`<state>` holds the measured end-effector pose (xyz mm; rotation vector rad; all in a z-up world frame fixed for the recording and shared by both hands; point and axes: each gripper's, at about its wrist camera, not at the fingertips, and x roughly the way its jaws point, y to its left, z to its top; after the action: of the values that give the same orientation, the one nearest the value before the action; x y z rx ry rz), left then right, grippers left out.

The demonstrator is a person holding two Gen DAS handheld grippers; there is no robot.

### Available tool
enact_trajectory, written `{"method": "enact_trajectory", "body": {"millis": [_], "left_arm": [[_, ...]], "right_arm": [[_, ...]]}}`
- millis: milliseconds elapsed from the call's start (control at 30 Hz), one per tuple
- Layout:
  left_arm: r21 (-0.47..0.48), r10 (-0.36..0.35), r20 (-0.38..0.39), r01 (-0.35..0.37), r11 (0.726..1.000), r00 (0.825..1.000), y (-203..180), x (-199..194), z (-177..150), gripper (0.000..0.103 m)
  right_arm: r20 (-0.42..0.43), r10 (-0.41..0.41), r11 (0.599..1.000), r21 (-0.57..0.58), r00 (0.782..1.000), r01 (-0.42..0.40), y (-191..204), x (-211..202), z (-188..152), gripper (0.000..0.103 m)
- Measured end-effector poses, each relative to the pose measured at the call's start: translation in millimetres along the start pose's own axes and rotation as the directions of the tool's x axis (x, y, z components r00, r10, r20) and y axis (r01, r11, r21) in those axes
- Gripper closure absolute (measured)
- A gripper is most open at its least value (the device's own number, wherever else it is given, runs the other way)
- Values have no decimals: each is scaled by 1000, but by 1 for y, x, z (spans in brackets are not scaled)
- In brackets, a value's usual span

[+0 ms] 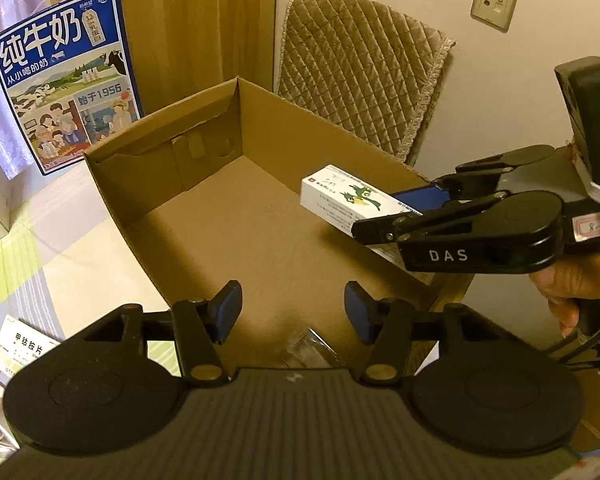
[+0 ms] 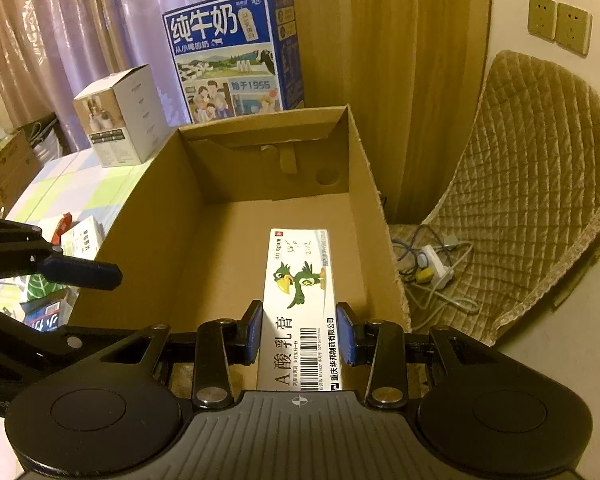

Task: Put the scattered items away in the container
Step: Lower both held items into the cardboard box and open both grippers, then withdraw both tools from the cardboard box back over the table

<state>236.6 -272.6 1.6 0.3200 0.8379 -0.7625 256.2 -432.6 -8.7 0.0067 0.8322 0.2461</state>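
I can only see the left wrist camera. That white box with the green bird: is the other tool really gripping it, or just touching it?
Observer: Gripping. In the right wrist view the right gripper has its blue pads pressed on both long sides of the white bird box, inside the open cardboard box.
Operator: Is anything printed at the end I can't see?
Observer: Yes, a barcode beside large Chinese characters.
Operator: Is there anything on that quilted chair?
Observer: A white power strip with tangled cables lies on the seat of the quilted chair.
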Motion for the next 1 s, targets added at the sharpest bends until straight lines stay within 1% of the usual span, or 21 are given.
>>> {"method": "enact_trajectory", "body": {"millis": [133, 333, 533, 567, 600, 667, 933, 1000], "left_arm": [[11, 14, 4, -14, 1000, 1000, 0, -5, -2, 52], [1, 31, 8, -31, 1000, 1000, 5, -10, -5, 51], [-10, 36, 17, -36, 999, 999, 10, -14, -7, 43], [-11, 36, 19, -36, 999, 999, 11, -15, -8, 42], [-13, 37, 21, -36, 999, 999, 11, -15, -8, 41], [-16, 39, 24, -39, 999, 999, 12, -17, -10, 38], [-28, 43, 36, -42, 999, 998, 14, -28, -15, 36], [-35, 46, 39, -45, 998, 998, 15, -34, -16, 34]], "right_arm": [[-7, 7, 1000, -2, 1000, -7, 4, 2, -1, 67], [-16, 12, 1000, 1, 1000, -12, 8, 7, 0, 67], [-20, 17, 999, 35, 1000, -17, 7, 13, 2, 67], [-19, 17, 999, 42, 1000, -16, 7, 14, 2, 64], [-18, 15, 999, 48, 1000, -14, 6, 14, 3, 57], [-8, 11, 999, 50, 1000, -11, 6, 13, 2, 50], [16, 15, 998, 58, 1000, -16, 10, -3, 1, 42], [23, 14, 998, 53, 1000, -15, 14, -9, 0, 36]]}}
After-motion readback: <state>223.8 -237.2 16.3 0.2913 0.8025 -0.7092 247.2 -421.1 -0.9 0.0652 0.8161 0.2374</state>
